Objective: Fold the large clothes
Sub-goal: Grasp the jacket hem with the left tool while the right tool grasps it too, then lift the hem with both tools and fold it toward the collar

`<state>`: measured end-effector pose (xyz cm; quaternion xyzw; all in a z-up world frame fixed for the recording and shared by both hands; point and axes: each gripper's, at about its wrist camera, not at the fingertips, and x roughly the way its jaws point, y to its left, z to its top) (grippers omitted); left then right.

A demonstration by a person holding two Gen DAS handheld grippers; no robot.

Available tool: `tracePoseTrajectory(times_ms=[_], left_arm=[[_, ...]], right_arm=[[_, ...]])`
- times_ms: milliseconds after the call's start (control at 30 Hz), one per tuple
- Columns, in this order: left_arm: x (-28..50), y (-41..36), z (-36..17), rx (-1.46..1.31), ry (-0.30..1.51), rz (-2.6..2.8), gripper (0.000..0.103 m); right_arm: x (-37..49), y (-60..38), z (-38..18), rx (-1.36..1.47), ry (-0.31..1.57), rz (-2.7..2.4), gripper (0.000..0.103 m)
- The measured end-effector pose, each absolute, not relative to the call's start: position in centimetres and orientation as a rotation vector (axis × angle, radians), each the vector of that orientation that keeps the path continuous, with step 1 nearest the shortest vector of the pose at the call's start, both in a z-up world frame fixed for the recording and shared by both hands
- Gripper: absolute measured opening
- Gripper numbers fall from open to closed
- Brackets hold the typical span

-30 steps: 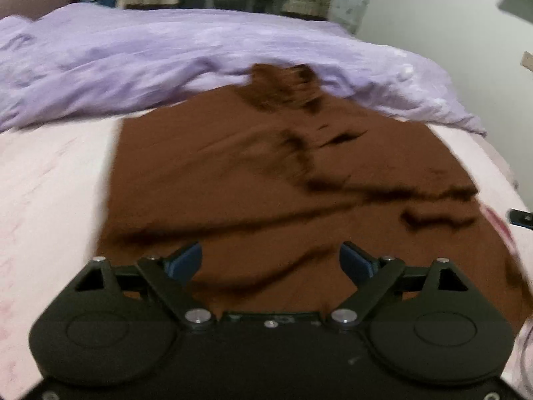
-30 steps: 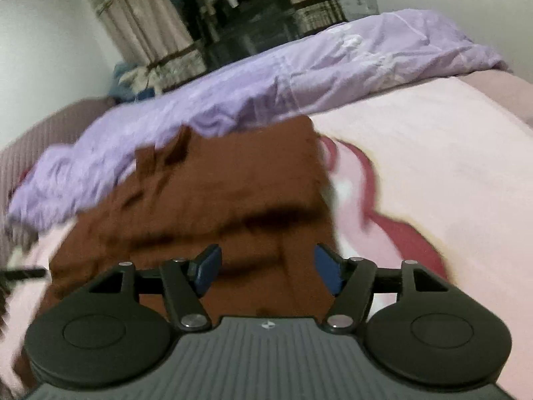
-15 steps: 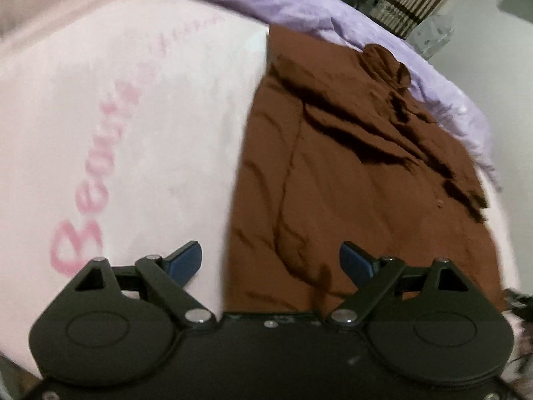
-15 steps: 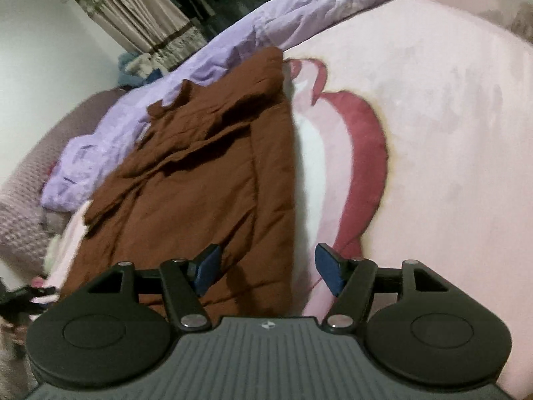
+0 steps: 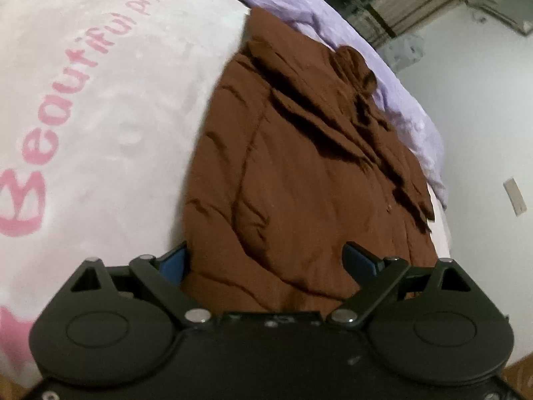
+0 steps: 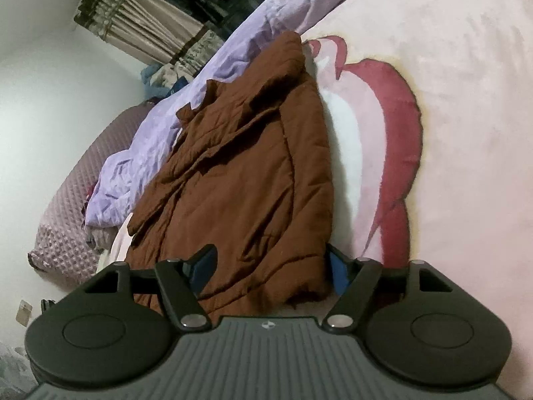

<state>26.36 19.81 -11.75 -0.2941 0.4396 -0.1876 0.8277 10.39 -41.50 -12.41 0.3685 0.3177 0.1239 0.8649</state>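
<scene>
From the left wrist, the left gripper (image 5: 263,260) stands with its jaws wide and nothing pinched; the brown jacket (image 5: 299,180) lies ahead of it on the pink blanket (image 5: 110,106), and the garment's near hem corner sits between the blue pads; the left pad is at the jacket's left edge, the right pad over the cloth, and whether either touches the fabric cannot be told; beyond the jacket, a lilac quilt (image 5: 333,16) is bunched along the far side; to the left of the gripper, pink lettering on the blanket reads "Beautiful", followed by a fainter word too blurred to read.

From the right wrist, the right gripper (image 6: 269,266) has just been opening its jaws, and they are now spread wide around the jacket's (image 6: 240,173) other near corner, with cloth between the pads but not squeezed; to the right of the gripper the blanket (image 6: 466,100) shows a dark red and white printed figure; no writing shows here.

The risk, as I judge it, lies in the padded, thick hem; if the pads close only on the top layer, the lower layer may stay behind and the fold would come out crooked; uneven grips at the two corners could drag the jacket askew or pinch the blanket with it.
</scene>
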Motion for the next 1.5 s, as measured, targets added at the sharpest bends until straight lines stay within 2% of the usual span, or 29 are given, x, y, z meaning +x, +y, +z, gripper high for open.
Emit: tracePoseTrajectory(times_ms=[167, 267, 367, 433, 500, 667, 733, 767, 800, 833, 867, 933, 1100, 1267, 1500], left_arm=[[25.6, 21.2, -11.8, -0.627, 0.939, -0.409, 0.089], [25.9, 20.7, -12.0, -0.657, 0.914, -0.4, 0.086], [26.8, 19.3, -12.0, -0.644, 0.911, -0.394, 0.074], [27.3, 18.9, -12.0, -0.634, 0.914, -0.396, 0.064], [27.7, 18.8, -12.0, -0.625, 0.915, -0.39, 0.058], [27.7, 19.3, -12.3, -0.655, 0.908, -0.386, 0.057], [27.5, 19.2, -12.2, -0.649, 0.908, -0.363, 0.046], [27.5, 19.0, -12.1, -0.637, 0.911, -0.339, 0.041], [27.4, 18.9, -12.0, -0.622, 0.916, -0.317, 0.031], [27.3, 18.9, -11.8, -0.606, 0.921, -0.301, 0.028], [27.2, 18.9, -11.8, -0.604, 0.917, -0.296, 0.025], [27.1, 19.0, -11.7, -0.611, 0.913, -0.3, 0.021], [26.6, 19.2, -9.9, -0.617, 0.852, -0.332, 0.018], [27.3, 19.5, -7.6, -0.657, 0.738, -0.387, 0.018], [33.1, 19.0, -4.1, -0.681, 0.634, -0.424, 0.018]], right_arm=[[9.3, -41.3, -12.2, 0.726, 0.689, 0.265, 0.082], [9.9, -41.0, -12.1, 0.741, 0.684, 0.255, 0.087], [10.9, -40.2, -12.0, 0.75, 0.676, 0.237, 0.089], [11.4, -39.9, -12.0, 0.748, 0.676, 0.231, 0.089], [11.6, -39.7, -11.9, 0.75, 0.679, 0.222, 0.089], [11.2, -39.2, -11.9, 0.73, 0.68, 0.196, 0.086], [11.3, -38.8, -11.7, 0.714, 0.684, 0.182, 0.086], [11.4, -38.5, -11.6, 0.702, 0.689, 0.174, 0.079], [11.5, -38.2, -11.4, 0.689, 0.696, 0.167, 0.07], [11.7, -38.1, -11.4, 0.675, 0.709, 0.163, 0.049], [11.8, -37.9, -11.4, 0.66, 0.721, 0.152, 0.039], [12.0, -37.8, -11.5, 0.649, 0.732, 0.146, 0.03], [12.0, -38.1, -10.8, 0.685, 0.703, 0.188, 0.026], [12.3, -39.3, -9.1, 0.787, 0.597, 0.266, 0.024], [17.5, -41.6, -5.9, 0.899, 0.452, 0.317, 0.022]])
